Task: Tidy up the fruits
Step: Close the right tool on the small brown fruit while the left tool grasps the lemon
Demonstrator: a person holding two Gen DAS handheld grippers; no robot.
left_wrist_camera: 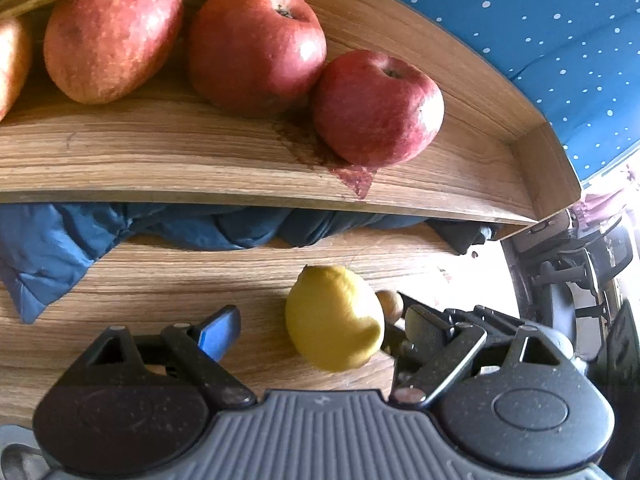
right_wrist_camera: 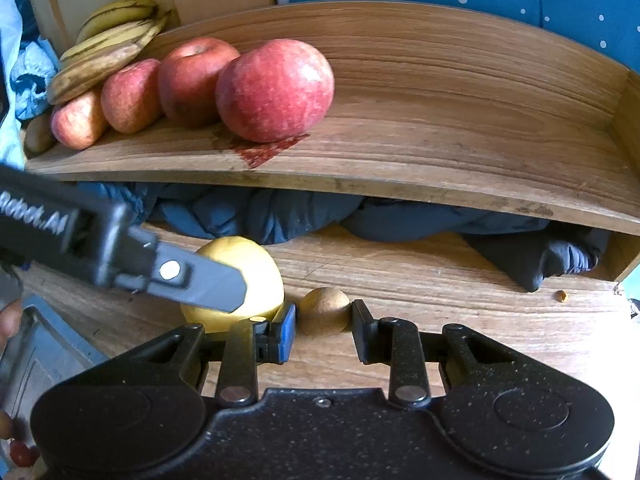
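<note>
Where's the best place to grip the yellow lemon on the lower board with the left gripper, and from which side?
Take the lemon across its fat middle, coming down from above and in front, as the open left gripper already straddles it. Its pointed tips would slip, so avoid them. Watch the side toward the small brown fruit, which the right gripper is shut on, close beside the lemon.

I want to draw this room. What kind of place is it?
Probably a room in someone's home. A wooden shelf holds apples and bananas, blue bedding is stuffed under it, and a blue dotted cloth hangs behind.
</note>
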